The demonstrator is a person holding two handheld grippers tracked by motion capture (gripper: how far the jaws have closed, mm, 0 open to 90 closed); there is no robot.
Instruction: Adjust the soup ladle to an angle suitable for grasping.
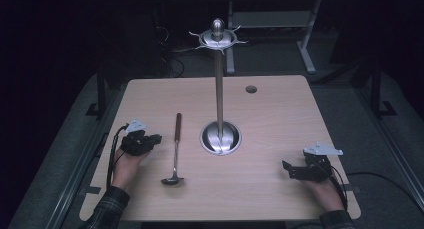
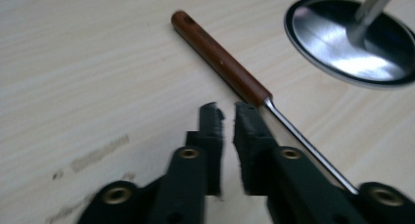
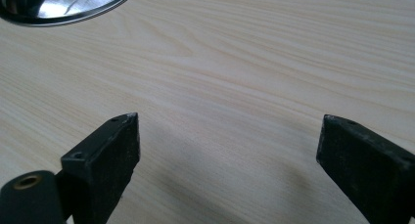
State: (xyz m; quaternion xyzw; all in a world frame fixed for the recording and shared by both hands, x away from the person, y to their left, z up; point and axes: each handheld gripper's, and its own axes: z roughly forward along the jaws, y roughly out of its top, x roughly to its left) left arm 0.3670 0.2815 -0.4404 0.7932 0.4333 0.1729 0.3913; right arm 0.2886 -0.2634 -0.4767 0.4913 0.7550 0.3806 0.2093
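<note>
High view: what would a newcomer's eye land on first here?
The tall steel stand rising from its round base at the table's middle, its hooks bare. Left of it a ladle with a brown wooden handle lies flat. The left claw, nearly shut and holding nothing, sits beside that handle, while the right claw rests open near the right edge.

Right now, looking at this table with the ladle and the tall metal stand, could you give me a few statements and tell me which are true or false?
1. The steel ladle with a brown wooden handle lies flat on the pale wooden table. True.
2. The left gripper clamps the ladle's handle. False: its jaws are nearly shut on nothing, beside the ladle's shaft.
3. The right gripper has its jaws wide apart. True.
4. The ladle hangs from the tall silver stand with hooks at its top. False: the hooks hold nothing.
</note>
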